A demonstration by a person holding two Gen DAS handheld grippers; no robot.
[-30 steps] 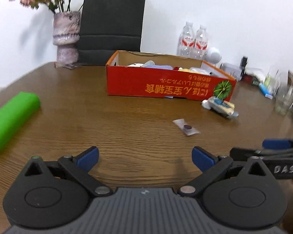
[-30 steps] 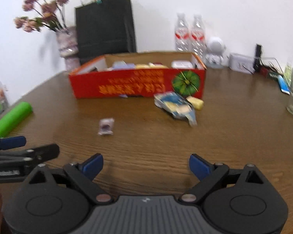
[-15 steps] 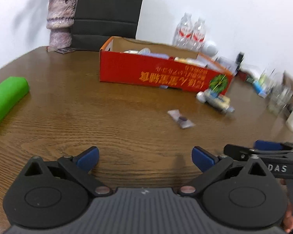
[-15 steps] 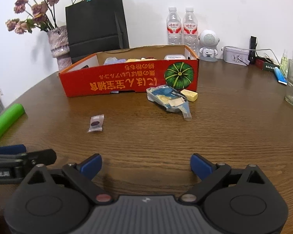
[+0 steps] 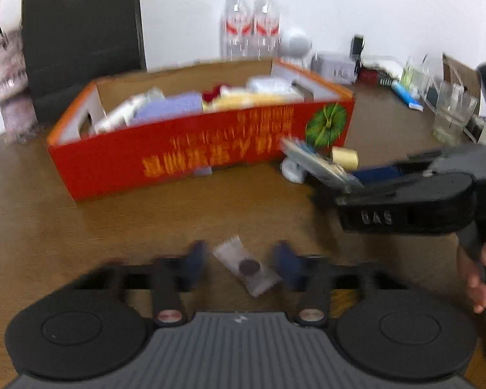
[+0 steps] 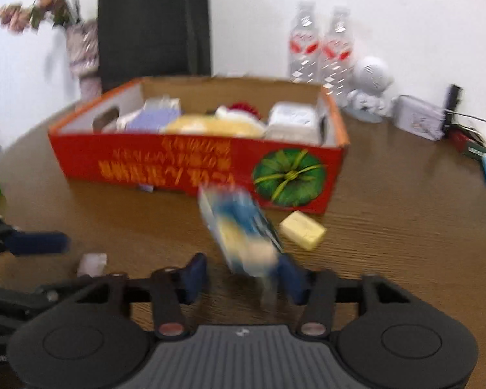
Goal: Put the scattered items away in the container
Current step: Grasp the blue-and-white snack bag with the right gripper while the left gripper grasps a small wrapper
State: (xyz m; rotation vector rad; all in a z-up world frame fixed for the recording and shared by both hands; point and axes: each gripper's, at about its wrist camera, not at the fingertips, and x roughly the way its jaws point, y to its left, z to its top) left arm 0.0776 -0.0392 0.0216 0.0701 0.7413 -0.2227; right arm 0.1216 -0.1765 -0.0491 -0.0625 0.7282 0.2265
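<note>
Grippers [image 5: 239, 261] nearer crinkly clear sachet [image 5: 247, 267]

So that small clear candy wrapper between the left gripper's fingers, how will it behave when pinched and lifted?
The candy wrapper looks thin and flat with crimped ends, so it is probably floppy and very light. The left gripper has just been closing around it; the glossy film may slip. The dark round sweet inside likely gives the firmest hold.

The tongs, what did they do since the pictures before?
Both tongs moved toward the red box and have just been closing. The left tongs now straddle the clear candy wrapper; the right tongs straddle the blue-and-yellow packet. The box and yellow block stayed put.
</note>
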